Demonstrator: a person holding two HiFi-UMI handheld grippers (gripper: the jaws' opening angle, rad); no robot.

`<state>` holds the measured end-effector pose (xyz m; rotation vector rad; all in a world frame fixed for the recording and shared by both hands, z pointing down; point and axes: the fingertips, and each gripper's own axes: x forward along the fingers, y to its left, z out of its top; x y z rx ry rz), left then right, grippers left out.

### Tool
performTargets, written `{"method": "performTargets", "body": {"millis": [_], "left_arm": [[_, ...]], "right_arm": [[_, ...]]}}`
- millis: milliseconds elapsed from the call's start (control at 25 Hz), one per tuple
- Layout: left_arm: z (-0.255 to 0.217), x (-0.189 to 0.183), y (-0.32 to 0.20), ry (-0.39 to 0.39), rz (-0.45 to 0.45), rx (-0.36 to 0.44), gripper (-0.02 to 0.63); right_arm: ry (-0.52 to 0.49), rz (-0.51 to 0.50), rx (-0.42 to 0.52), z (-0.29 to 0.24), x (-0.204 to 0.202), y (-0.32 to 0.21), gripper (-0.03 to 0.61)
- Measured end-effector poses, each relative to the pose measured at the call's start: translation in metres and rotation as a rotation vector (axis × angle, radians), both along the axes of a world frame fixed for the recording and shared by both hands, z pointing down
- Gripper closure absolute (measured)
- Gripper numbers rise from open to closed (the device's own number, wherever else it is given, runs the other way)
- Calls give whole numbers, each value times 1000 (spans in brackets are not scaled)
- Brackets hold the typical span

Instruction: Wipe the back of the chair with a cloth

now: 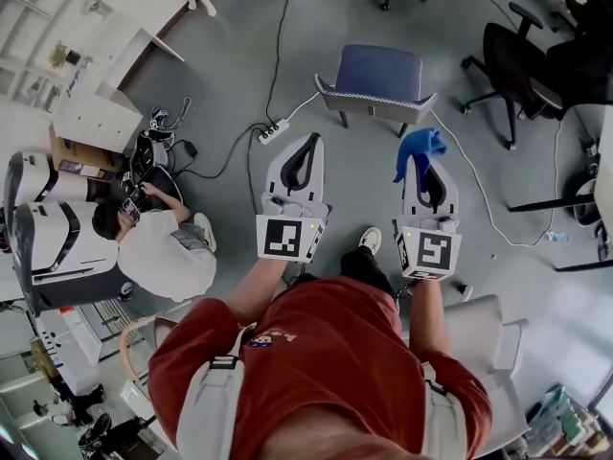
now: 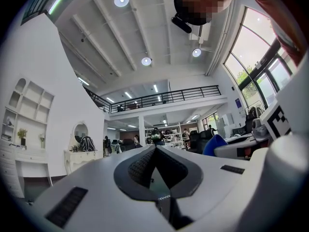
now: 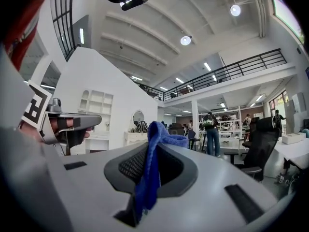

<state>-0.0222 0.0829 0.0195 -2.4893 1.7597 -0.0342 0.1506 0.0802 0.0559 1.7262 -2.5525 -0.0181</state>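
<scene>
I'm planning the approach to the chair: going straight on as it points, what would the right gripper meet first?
Probably nothing near. The right gripper, jaws shut on the blue cloth, points level across the room into open space. The chair seems to lie below that line, though depth is unclear.

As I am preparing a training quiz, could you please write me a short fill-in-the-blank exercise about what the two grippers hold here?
1. The right gripper has its jaws shut on a ___ cloth.
2. The left gripper has its jaws together, and they hold ___.
3. The chair stands on the floor ahead, touched by ___ gripper.
Missing words: blue; nothing; neither.
</scene>
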Motion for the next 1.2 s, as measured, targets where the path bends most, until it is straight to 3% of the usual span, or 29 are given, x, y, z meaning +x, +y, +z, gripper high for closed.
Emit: {"method": "performTargets", "body": {"millis": [200, 400, 560, 800, 960, 1200], "left_arm": [[23, 16, -30, -19, -26, -13, 600], [73, 11, -57, -18, -3, -73, 600], [137, -10, -82, -33, -6, -83, 600], [231, -38, -103, 0, -9, -50, 600], [323, -76, -121, 15, 3, -80, 600], [421, -119, -132, 17, -16, -113, 600]], "right_arm": [[-6, -73, -59, 27, 7, -33, 529], [-5, -131, -116, 80, -18, -60, 529], [-13, -159, -137, 141, -51, -83, 529], [100, -192, -258, 249, -95, -104, 529], [168, -238, -269, 343, -149, -126, 529], [125, -198, -313, 443, -200, -145, 529]]}}
